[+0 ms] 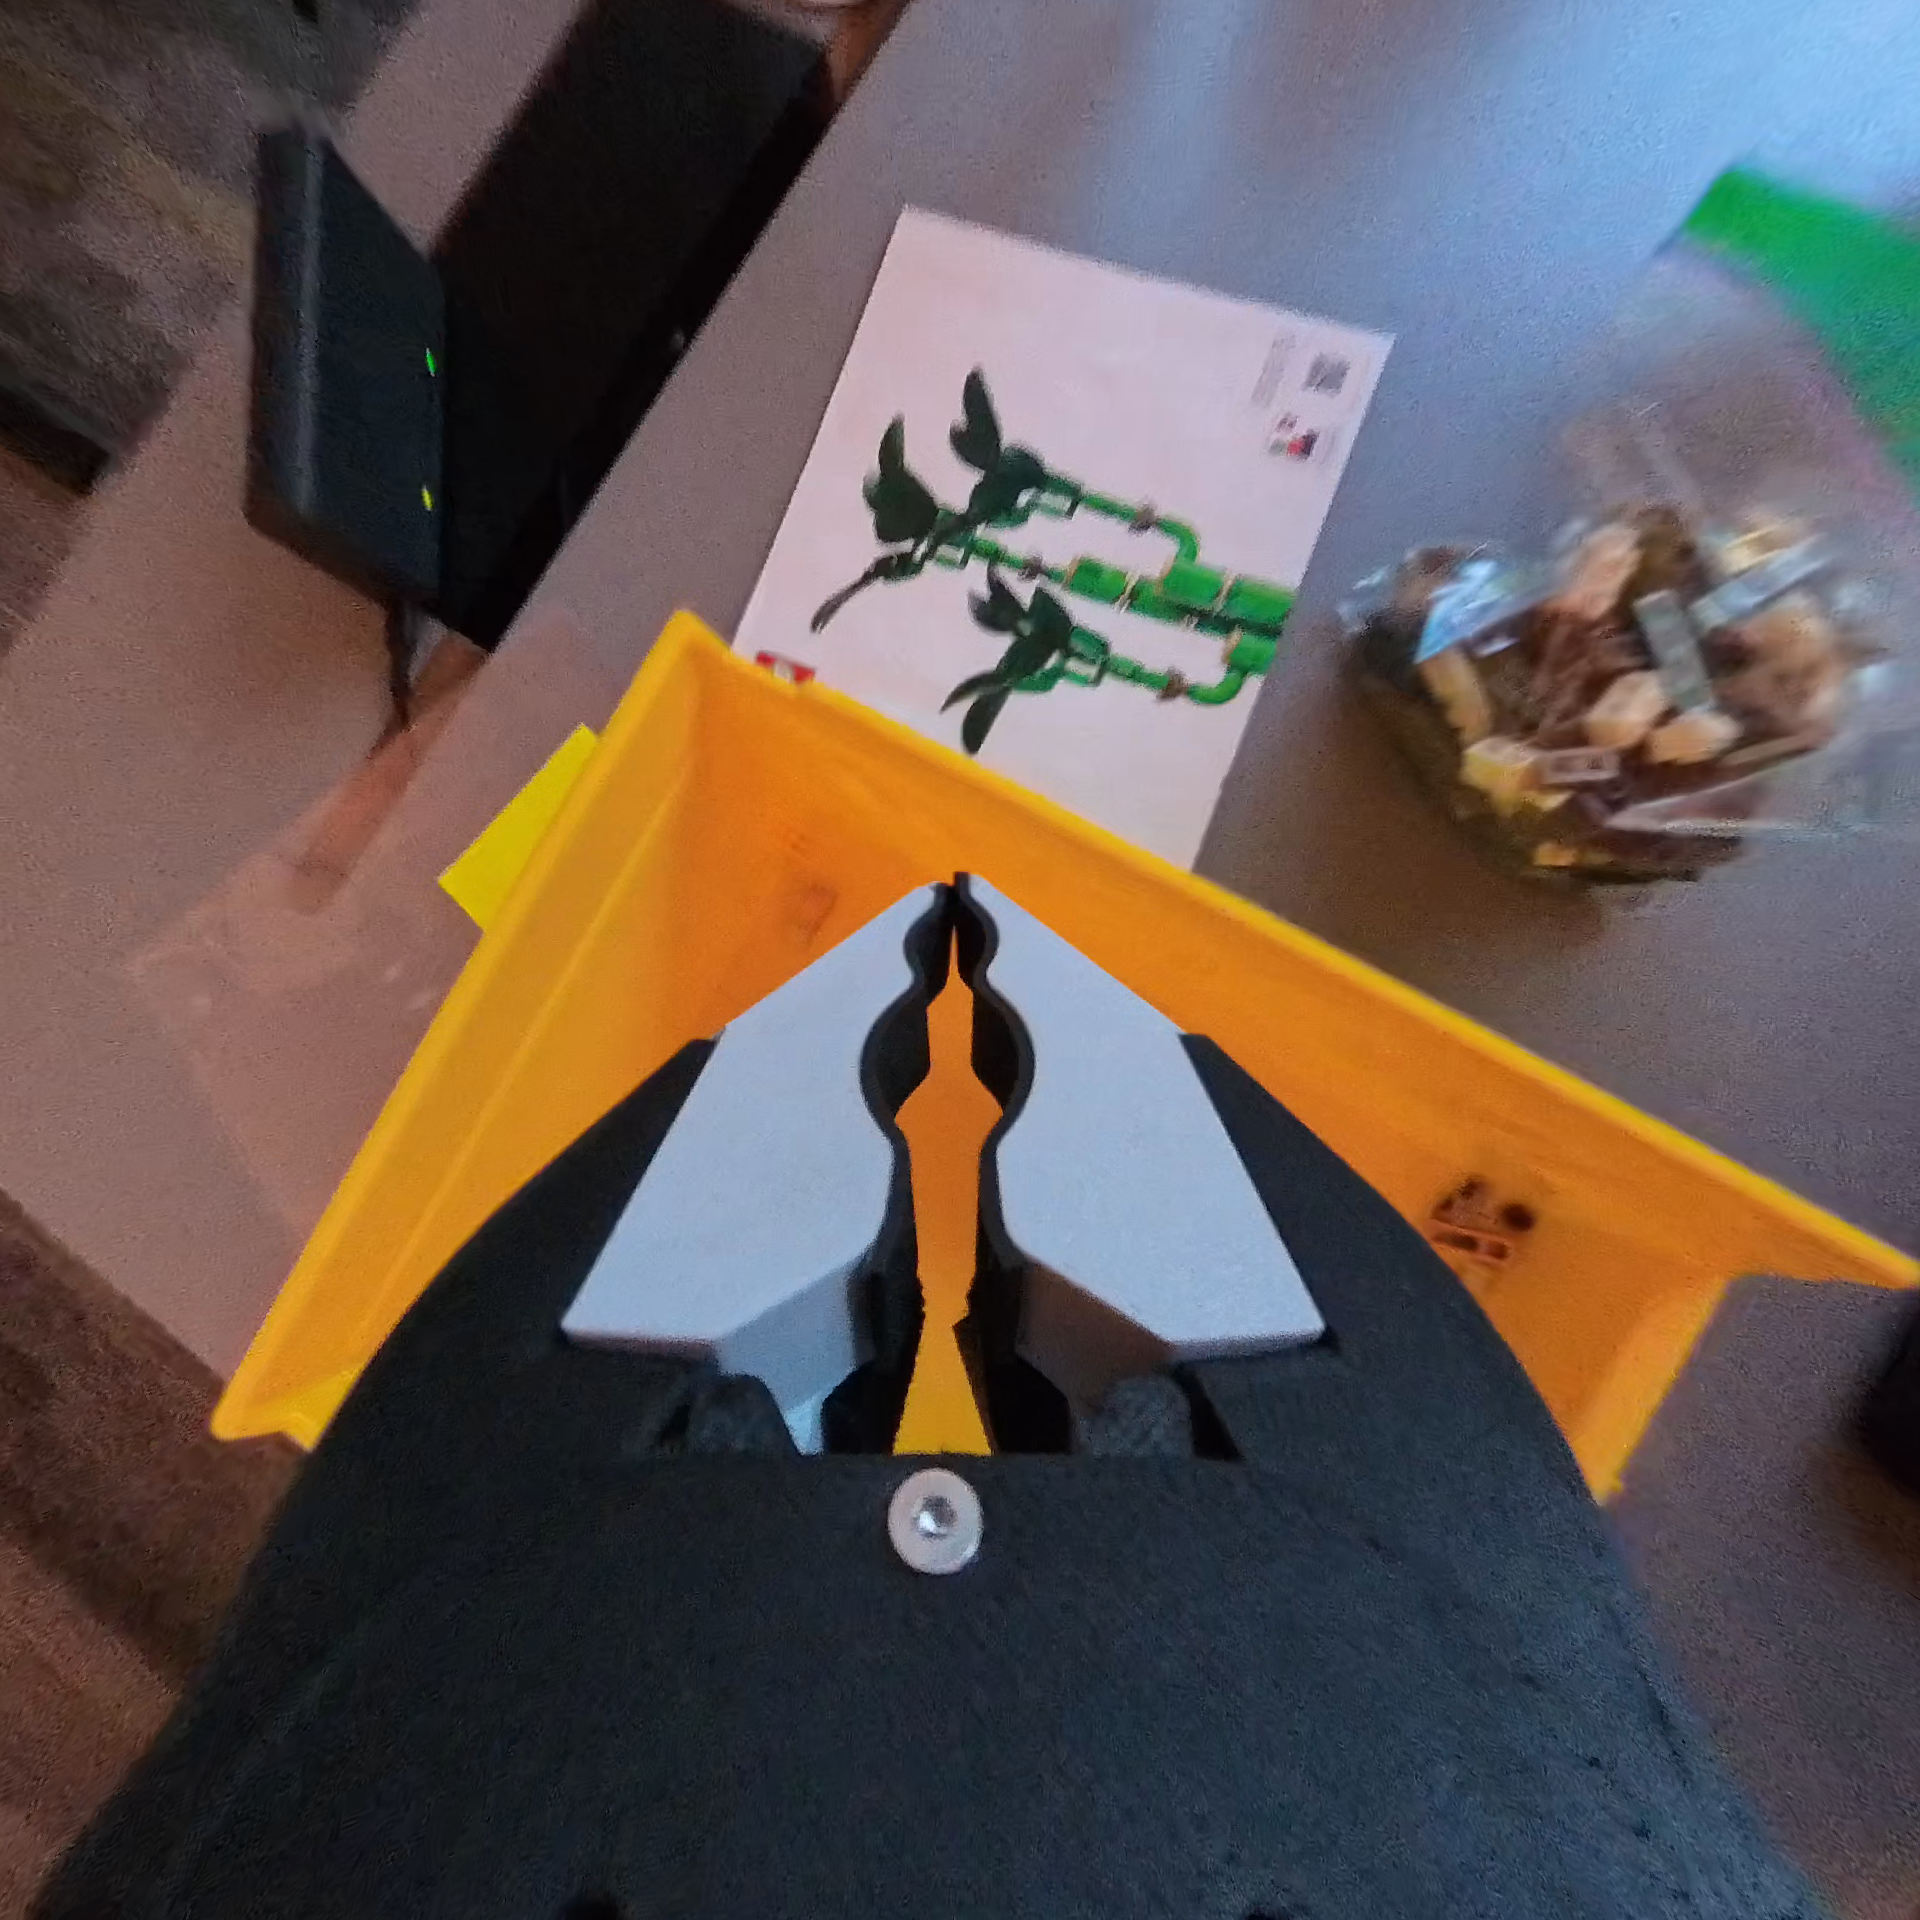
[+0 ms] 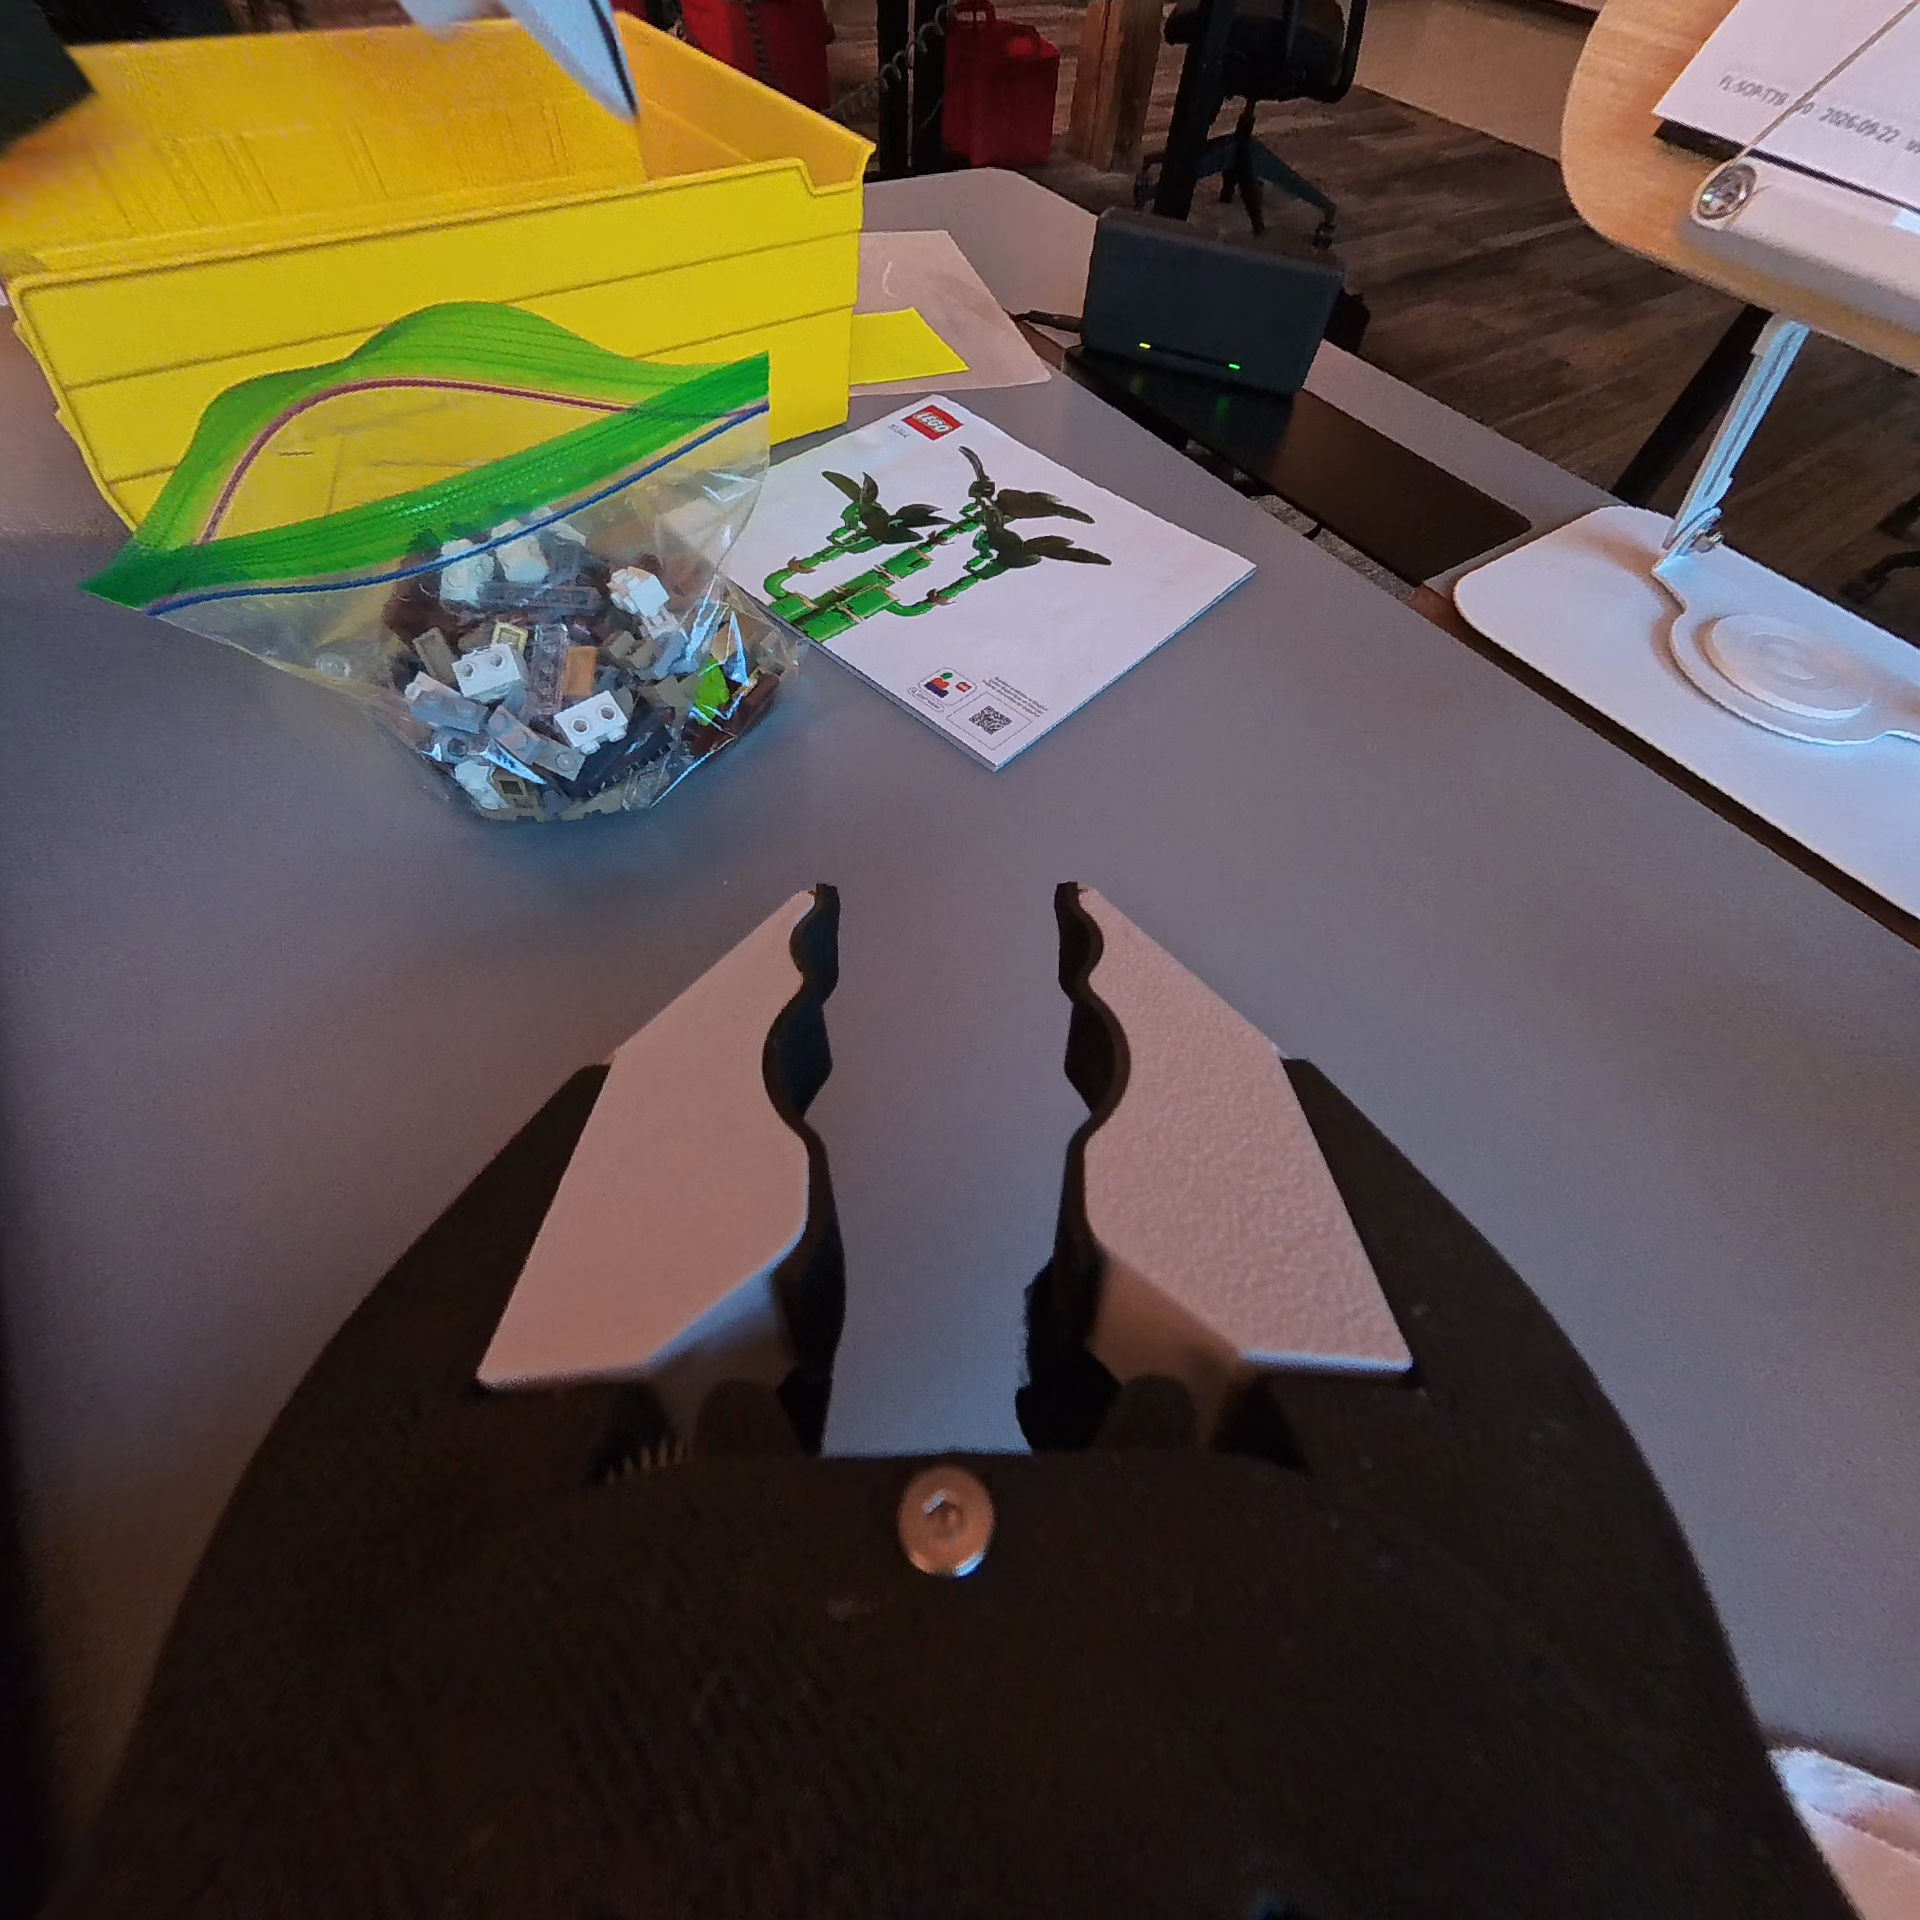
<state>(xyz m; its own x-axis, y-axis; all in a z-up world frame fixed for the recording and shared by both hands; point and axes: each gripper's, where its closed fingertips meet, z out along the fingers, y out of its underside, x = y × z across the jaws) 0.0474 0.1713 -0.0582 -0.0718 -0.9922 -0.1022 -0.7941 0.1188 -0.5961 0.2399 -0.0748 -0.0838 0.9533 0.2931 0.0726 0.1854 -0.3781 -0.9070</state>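
Observation:
My left gripper (image 1: 956, 894) is shut, its fingertips touching, and it hovers over the inside of a yellow bin (image 1: 665, 883). A few small dark pieces (image 1: 1475, 1226) lie in the bin at the right. In the right wrist view the left gripper's finger (image 2: 582, 52) shows above the same bin (image 2: 436, 270). My right gripper (image 2: 945, 904) is open and empty above the grey table (image 2: 1351, 883). A clear zip bag with a green seal, full of small bricks (image 2: 520, 623), stands ahead and to its left. A white booklet with a green plant picture (image 2: 987, 592) lies beyond.
The bag (image 1: 1621, 686) and booklet (image 1: 1081, 436) also show beyond the bin in the left wrist view. A yellow paper slip (image 1: 520, 821) sticks out beside the bin. A black device with green lights (image 2: 1205, 301) sits at the table's far edge. A white stand base (image 2: 1714, 665) is at the right.

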